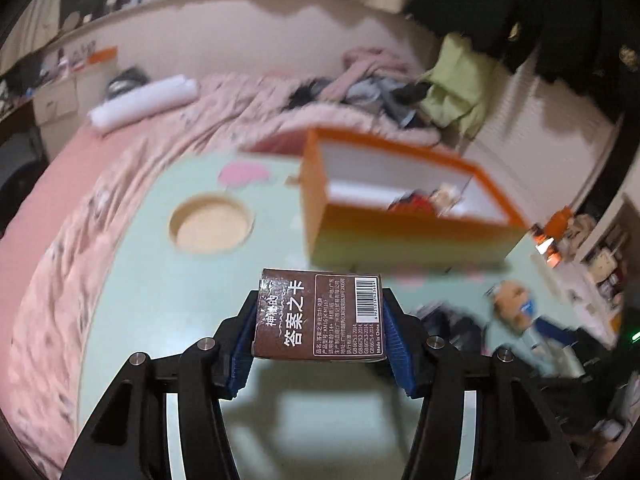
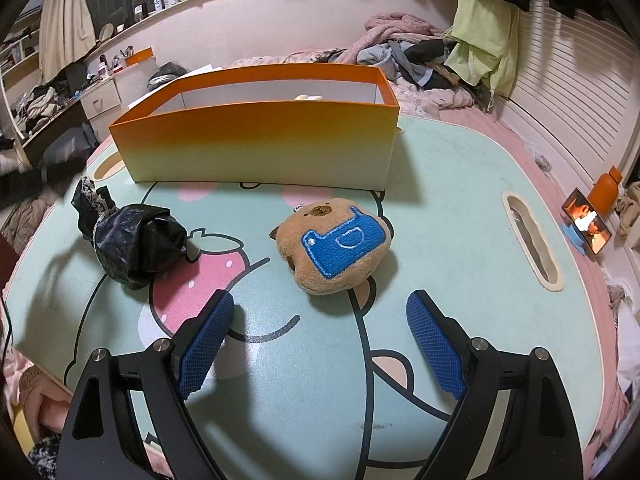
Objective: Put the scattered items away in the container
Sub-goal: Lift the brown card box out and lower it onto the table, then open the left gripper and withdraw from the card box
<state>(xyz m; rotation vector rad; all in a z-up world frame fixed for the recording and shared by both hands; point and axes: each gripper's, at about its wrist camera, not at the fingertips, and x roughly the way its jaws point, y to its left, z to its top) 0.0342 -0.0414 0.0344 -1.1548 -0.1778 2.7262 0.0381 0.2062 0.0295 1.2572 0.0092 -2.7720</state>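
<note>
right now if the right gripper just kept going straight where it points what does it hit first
Most likely the brown plush toy: it lies straight ahead of the open right gripper, centred between the fingers. Since the gripper slants downward, it might touch the table mat just short of the toy; depth is hard to judge here.

A mint cartoon-print table (image 2: 460, 184) carries the orange box (image 2: 256, 144) at twelve o'clock, a plush (image 2: 334, 246) at centre and a black bag (image 2: 136, 240) at nine.
</note>
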